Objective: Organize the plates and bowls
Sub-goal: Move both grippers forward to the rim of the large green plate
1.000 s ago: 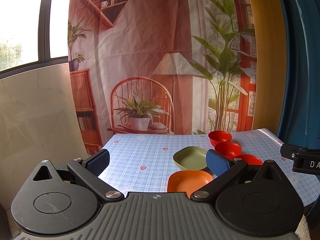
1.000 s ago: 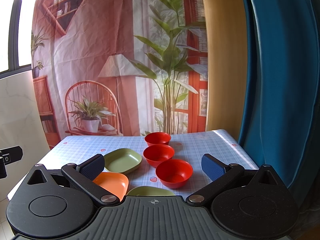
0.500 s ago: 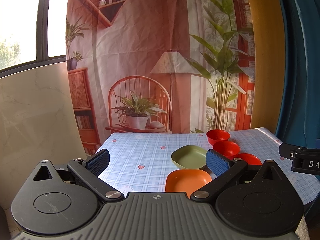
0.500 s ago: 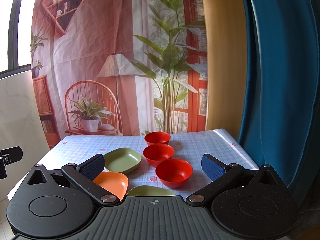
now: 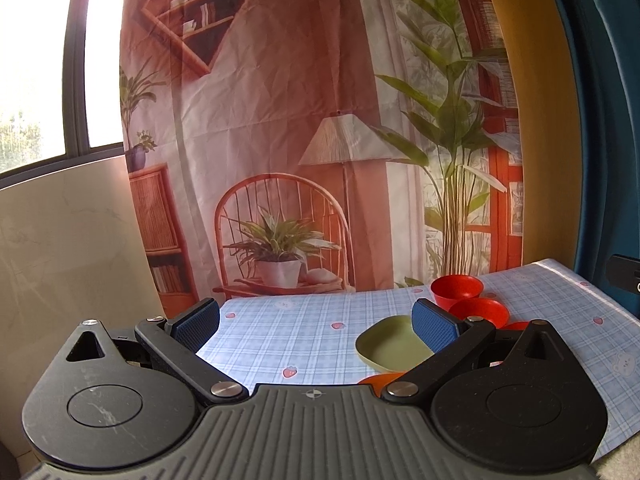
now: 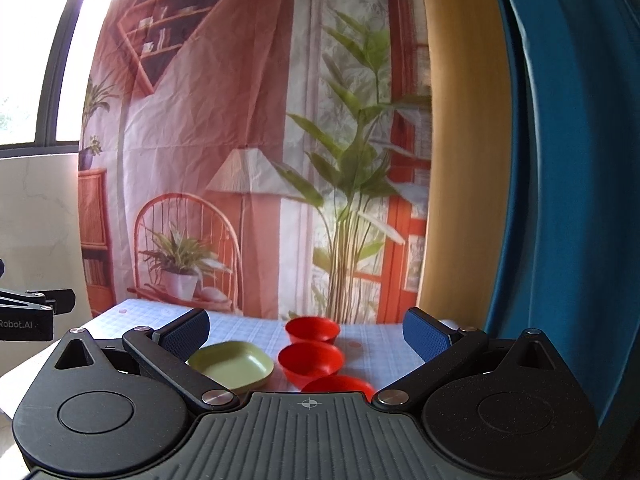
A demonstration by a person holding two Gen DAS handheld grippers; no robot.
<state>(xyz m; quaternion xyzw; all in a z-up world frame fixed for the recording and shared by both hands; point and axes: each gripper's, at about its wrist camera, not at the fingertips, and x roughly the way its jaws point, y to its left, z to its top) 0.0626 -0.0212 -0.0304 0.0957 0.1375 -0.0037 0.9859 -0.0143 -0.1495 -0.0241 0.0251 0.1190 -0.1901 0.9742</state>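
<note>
A printed backdrop point(image 5: 320, 120) of a room with a chair, a lamp and plants hangs behind everything, with a blue curtain point(image 6: 560, 160) beside it on the right and a window point(image 5: 40, 60) on the left. In front of the backdrop stands the counter point(image 5: 280, 332), covered with a blue checked cloth.

The left gripper point(image 5: 316, 324) is held above the near edge of the counter, its jaws spread wide and holding nothing. The right gripper point(image 6: 306, 330) is likewise spread wide and holds nothing; it hangs above the near side of the counter, over the dishes.

A green plate point(image 6: 232, 366) lies on the counter to the left of the bowls, apart from them. An orange plate point(image 5: 378, 380) lies just in front of the green plate in the left wrist view, mostly hidden behind the gripper body.

Three red bowls stand in a row running away from the camera: the far bowl point(image 6: 313, 330), the middle bowl point(image 6: 311, 362) close in front of it, and the near bowl point(image 6: 338, 385), partly hidden by the right gripper's body. All three sit upright and separate, none nested.
</note>
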